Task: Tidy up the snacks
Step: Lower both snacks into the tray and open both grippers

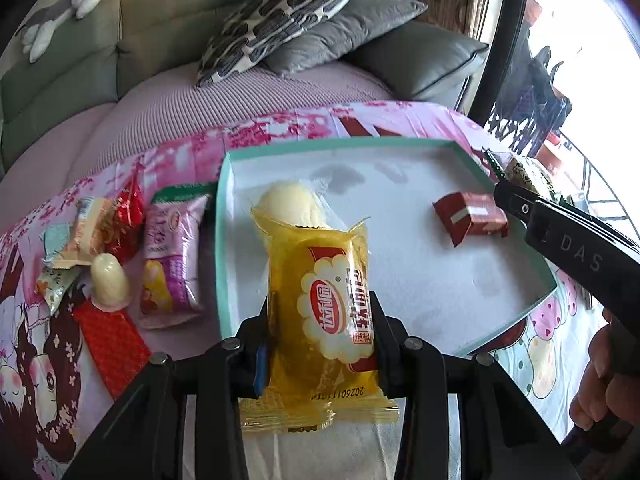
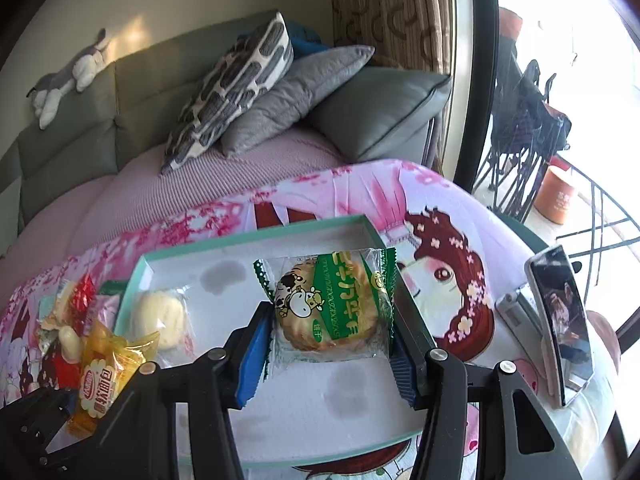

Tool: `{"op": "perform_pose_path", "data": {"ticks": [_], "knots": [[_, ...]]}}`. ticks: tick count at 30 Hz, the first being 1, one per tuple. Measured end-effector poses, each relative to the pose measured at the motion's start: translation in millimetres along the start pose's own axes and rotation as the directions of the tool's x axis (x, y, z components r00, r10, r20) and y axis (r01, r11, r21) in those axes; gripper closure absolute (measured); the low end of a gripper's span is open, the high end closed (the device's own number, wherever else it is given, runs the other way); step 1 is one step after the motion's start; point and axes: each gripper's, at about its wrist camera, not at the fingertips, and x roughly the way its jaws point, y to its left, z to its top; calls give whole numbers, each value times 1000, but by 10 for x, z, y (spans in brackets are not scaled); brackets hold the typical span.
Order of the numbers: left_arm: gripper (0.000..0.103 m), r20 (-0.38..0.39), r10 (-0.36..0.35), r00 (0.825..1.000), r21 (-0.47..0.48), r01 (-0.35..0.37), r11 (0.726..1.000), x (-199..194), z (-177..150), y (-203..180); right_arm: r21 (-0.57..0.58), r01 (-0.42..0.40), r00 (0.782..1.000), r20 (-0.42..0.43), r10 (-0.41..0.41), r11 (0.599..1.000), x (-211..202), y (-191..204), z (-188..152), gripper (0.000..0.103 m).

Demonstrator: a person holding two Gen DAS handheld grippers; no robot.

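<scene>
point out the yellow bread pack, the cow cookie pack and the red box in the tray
yellow bread pack (image 1: 324, 316), left wrist view, on its printed label
cow cookie pack (image 2: 332, 312), right wrist view, on the green label
red box (image 1: 470, 218), left wrist view, on its top face

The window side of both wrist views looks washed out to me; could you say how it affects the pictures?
Left wrist view: the window is blown out white, while the yellow bread packet stays sharp; straight edges bow from the fisheye. Right wrist view: the same glare at right; the green biscuit packet reads clearly.
</scene>
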Motion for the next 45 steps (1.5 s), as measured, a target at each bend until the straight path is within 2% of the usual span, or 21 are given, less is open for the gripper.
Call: {"op": "perform_pose_path", "data": {"ticks": [5, 12, 24, 45], "knots": [[62, -30, -5, 1000, 7, 5, 1000, 82, -45, -37, -3, 2, 998, -62, -2, 1000, 123, 7, -68, 46], [61, -41, 0, 999, -2, 0, 1000, 137, -70, -40, -25, -13, 995, -103, 10, 1000, 211, 62, -122, 46], [61, -63, 9, 998, -50, -13, 999, 302, -80, 48, -55, -48, 978, -205, 36, 997, 461, 186, -269, 46], [60, -59, 51, 997, -38, -53, 998, 433, -73, 73, -79, -35, 962, -272, 12, 996, 649, 224, -393, 44]]}}
